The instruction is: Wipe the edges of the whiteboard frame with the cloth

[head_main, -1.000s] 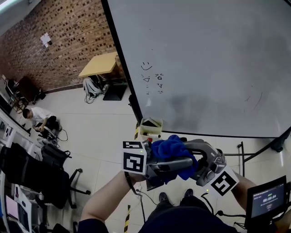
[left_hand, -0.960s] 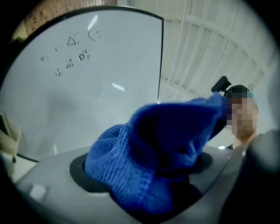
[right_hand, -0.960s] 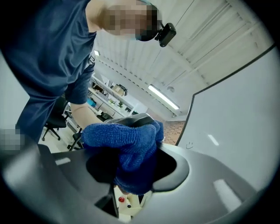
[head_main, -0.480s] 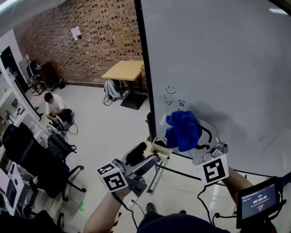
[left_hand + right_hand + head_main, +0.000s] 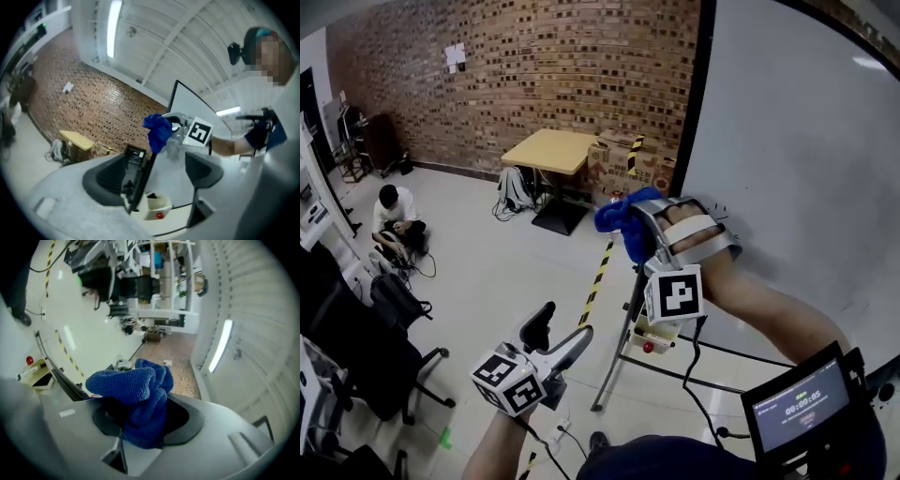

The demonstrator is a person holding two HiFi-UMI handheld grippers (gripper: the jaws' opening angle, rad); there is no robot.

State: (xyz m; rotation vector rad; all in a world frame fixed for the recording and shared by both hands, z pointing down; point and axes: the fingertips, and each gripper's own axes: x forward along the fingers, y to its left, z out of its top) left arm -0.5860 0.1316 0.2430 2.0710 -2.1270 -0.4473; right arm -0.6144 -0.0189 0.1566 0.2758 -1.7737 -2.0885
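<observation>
The whiteboard (image 5: 806, 159) fills the right of the head view, and its black frame edge (image 5: 694, 112) runs down its left side. My right gripper (image 5: 637, 220) is shut on a bunched blue cloth (image 5: 621, 217), held up beside that left edge; whether the cloth touches the frame I cannot tell. In the right gripper view the cloth (image 5: 136, 390) bulges out from between the jaws, with the frame edge (image 5: 61, 377) just to the left. My left gripper (image 5: 562, 328) hangs lower and to the left, open and empty. Through its open jaws, the left gripper view shows the cloth (image 5: 157, 131) and frame edge (image 5: 140, 180).
A marker tray (image 5: 661, 333) with a red item hangs at the board's lower left corner above the stand legs. Yellow-black tape (image 5: 595, 281) runs across the floor. A wooden table (image 5: 548, 150) stands by the brick wall; a person (image 5: 394, 220) sits on the floor; office chairs (image 5: 356, 347) are at left.
The two grippers have parted. The right one carried the cloth up and over to the board's left frame edge; the left one dropped down and left, empty. The head view swung left.
</observation>
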